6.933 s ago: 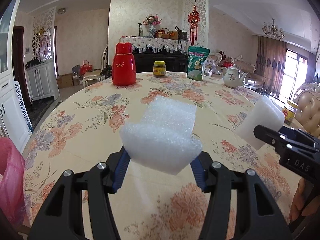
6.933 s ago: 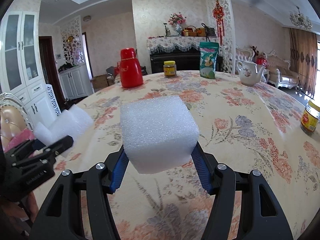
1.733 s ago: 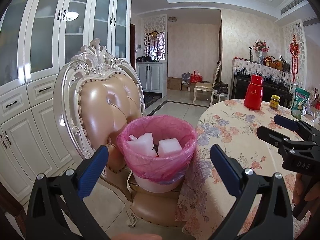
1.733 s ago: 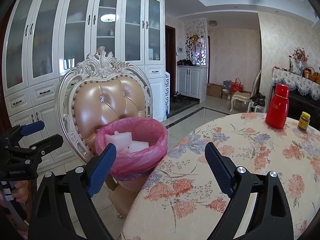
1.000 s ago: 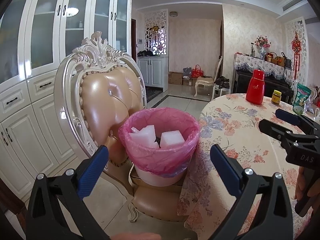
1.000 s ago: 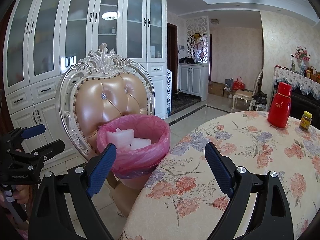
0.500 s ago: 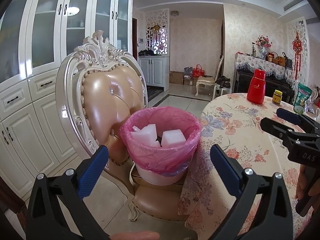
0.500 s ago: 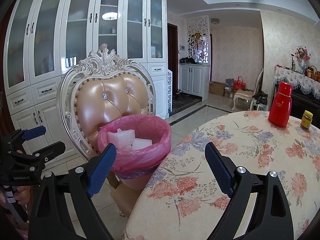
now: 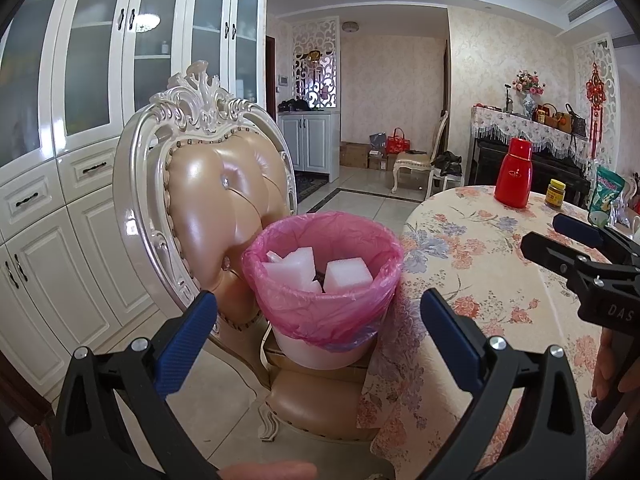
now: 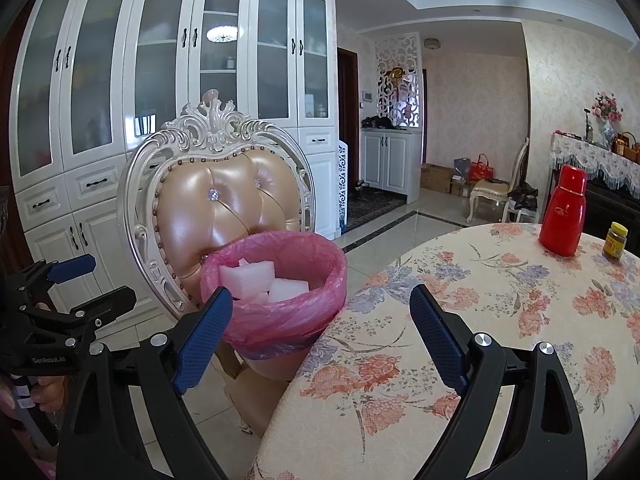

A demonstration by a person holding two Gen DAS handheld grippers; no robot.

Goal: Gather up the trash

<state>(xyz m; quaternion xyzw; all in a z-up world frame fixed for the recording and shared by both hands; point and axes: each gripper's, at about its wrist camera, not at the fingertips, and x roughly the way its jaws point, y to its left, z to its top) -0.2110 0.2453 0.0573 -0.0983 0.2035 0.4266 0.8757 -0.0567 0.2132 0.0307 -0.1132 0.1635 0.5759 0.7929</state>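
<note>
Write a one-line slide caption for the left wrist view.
Open left gripper facing a pink-lined white bin of white foam blocks on a tan leather chair.

Legible markings are confined to the tools: "DAS" in pale letters on the black body of the right gripper in the left wrist view, and "GenRobot.AI" on the left gripper body in the right wrist view.
</note>
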